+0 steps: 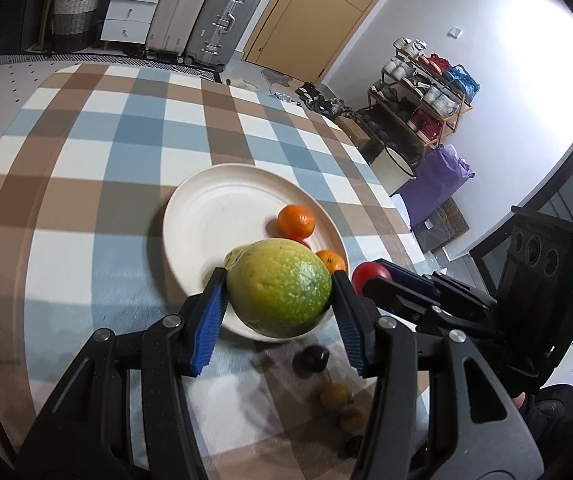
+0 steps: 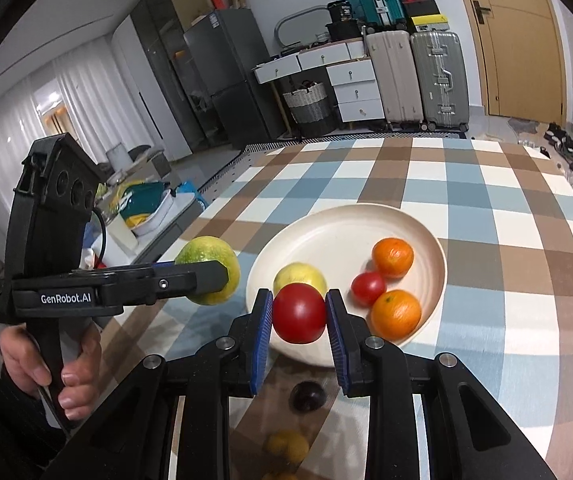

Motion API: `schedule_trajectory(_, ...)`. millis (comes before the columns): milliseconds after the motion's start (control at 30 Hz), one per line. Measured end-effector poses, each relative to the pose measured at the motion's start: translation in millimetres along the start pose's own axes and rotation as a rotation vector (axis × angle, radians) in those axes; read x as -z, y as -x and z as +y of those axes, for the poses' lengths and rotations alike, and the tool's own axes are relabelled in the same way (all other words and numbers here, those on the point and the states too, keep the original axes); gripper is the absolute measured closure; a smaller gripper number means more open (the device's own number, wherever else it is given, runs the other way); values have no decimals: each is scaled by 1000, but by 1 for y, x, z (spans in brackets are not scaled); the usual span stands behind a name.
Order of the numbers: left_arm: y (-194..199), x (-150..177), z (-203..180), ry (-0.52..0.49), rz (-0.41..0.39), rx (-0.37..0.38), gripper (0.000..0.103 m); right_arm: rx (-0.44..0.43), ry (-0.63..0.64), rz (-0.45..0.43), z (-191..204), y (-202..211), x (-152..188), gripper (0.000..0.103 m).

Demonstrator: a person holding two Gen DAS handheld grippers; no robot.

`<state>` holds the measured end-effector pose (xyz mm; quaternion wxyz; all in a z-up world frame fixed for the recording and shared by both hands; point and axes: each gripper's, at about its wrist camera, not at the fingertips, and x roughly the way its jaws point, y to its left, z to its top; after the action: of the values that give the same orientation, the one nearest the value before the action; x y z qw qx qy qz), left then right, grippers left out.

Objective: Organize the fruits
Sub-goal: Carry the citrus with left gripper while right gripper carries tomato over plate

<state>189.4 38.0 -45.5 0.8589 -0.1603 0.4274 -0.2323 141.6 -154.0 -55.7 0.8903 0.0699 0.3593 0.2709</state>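
My left gripper (image 1: 278, 292) is shut on a large green-yellow fruit (image 1: 280, 288), held above the near rim of a cream plate (image 1: 190, 208). My right gripper (image 2: 299, 314) is shut on a red tomato (image 2: 299, 312), just over the plate's (image 2: 346, 232) near edge. On the plate lie two oranges (image 2: 392, 257) (image 2: 395, 314), a small tomato (image 2: 367, 288) and a yellow-green fruit (image 2: 300, 276). In the right wrist view the left gripper (image 2: 214, 276) hangs with its fruit (image 2: 206, 256) left of the plate. In the left wrist view the right gripper (image 1: 374, 276) sits at the right.
A dark plum (image 2: 307, 397) and small yellowish fruits (image 1: 335, 396) lie on the checked tablecloth (image 1: 126, 140) below the grippers. A hand (image 2: 74, 384) grips the left tool. Suitcases (image 2: 438, 80), drawers and a shoe rack (image 1: 422, 100) stand beyond the table.
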Motion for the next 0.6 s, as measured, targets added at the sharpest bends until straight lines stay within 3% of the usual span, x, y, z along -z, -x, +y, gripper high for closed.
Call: schedule_trajectory(600, -62, -60, 12, 6, 72, -9, 54, -37, -71, 12, -40, -36, -48, 76)
